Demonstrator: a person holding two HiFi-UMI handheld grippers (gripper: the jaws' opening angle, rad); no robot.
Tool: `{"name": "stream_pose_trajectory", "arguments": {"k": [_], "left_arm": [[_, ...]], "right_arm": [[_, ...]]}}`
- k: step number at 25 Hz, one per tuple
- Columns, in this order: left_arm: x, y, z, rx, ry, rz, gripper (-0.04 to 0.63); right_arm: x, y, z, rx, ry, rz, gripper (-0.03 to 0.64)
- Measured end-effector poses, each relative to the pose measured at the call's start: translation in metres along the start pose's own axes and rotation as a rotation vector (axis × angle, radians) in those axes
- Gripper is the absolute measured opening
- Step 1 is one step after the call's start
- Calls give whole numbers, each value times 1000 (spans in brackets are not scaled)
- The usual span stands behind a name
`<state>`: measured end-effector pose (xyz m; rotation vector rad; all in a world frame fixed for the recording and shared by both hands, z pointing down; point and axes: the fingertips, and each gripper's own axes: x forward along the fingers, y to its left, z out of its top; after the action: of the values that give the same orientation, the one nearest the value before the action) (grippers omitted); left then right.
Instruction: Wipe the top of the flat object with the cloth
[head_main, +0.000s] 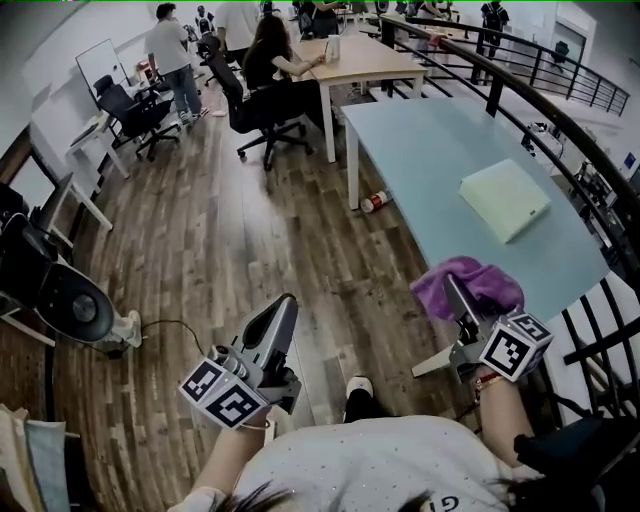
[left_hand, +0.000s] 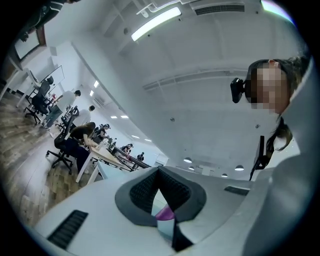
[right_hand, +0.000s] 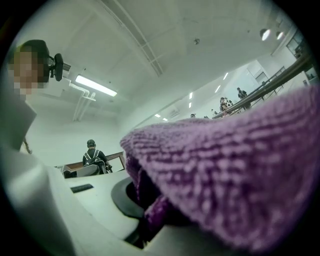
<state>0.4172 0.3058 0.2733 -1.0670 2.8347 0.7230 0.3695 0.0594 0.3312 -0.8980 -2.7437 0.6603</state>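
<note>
A pale, flat rectangular pad (head_main: 505, 198) lies on the light blue table (head_main: 420, 150), toward its right side. My right gripper (head_main: 458, 296) hovers over the table's near edge, short of the pad, shut on a bunched purple cloth (head_main: 470, 283). In the right gripper view the cloth (right_hand: 230, 175) fills most of the picture and hides the jaws of the right gripper (right_hand: 150, 212). My left gripper (head_main: 284, 306) hangs over the wooden floor left of the table, shut and holding nothing. In its own view the left gripper (left_hand: 160, 172) points up at the ceiling.
A can (head_main: 375, 201) lies on the floor by the table leg. A dark railing (head_main: 560, 120) runs along the table's far right. People sit at a wooden desk (head_main: 350, 55) with office chairs (head_main: 262, 115) behind. A dark machine (head_main: 60, 290) with a cable stands at left.
</note>
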Motion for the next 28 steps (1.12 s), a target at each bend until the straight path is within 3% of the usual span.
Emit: {"name": "stream_pose_trajectory", "arguments": {"k": [4, 9, 12, 16, 18, 20, 25, 28], "left_arm": [[71, 58, 15, 15, 15, 27, 0], [149, 103, 35, 4, -29, -26, 0], [196, 124, 27, 1, 11, -47, 0], [258, 141, 10, -47, 50, -149, 0], [289, 148, 4, -33, 76, -206, 0], [319, 159, 3, -18, 100, -249, 0], [407, 210, 0, -98, 155, -366, 0], [463, 233, 4, -98, 203, -464, 0]], "right_arm": [[71, -46, 33, 1, -5, 1, 31], [133, -83, 72, -27, -39, -3, 31], [154, -102, 84, -69, -39, -9, 31], [172, -140, 89, -148, -26, -89, 31], [179, -163, 93, -158, -33, -145, 31], [187, -184, 100, -143, -46, -198, 31], [224, -236, 119, -73, -110, -314, 31], [245, -264, 137, -65, -179, -414, 31]]}}
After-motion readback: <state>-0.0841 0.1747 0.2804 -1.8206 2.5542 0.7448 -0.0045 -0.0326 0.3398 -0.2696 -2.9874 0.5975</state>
